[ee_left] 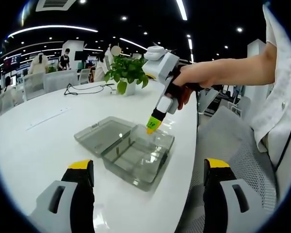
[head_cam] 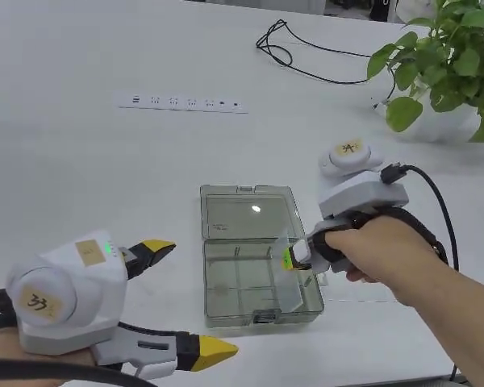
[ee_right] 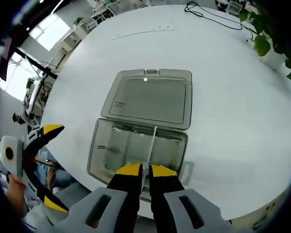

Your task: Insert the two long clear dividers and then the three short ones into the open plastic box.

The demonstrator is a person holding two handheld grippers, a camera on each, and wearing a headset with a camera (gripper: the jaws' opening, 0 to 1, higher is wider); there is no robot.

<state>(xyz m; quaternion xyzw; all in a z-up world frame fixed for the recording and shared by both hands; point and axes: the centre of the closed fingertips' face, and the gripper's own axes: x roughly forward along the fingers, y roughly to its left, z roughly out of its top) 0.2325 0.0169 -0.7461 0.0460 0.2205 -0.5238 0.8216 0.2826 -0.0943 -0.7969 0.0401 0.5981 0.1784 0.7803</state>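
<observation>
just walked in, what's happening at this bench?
A person is fitting dividers into a smoky transparent plastic box, which sits on the white table with its lid open flat. The right tool is shut on a thin clear divider, held inside the box's base. The left tool hovers open beside the box, holding nothing.

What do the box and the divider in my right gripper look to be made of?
The box looks like smoke-tinted clear plastic, glossy: the table shows through its walls and the lid catches a light glint. The divider pinched in the right gripper seems thin, nearly colourless clear plastic; it reads as a pale edge, so its finish is hard to judge.
</observation>
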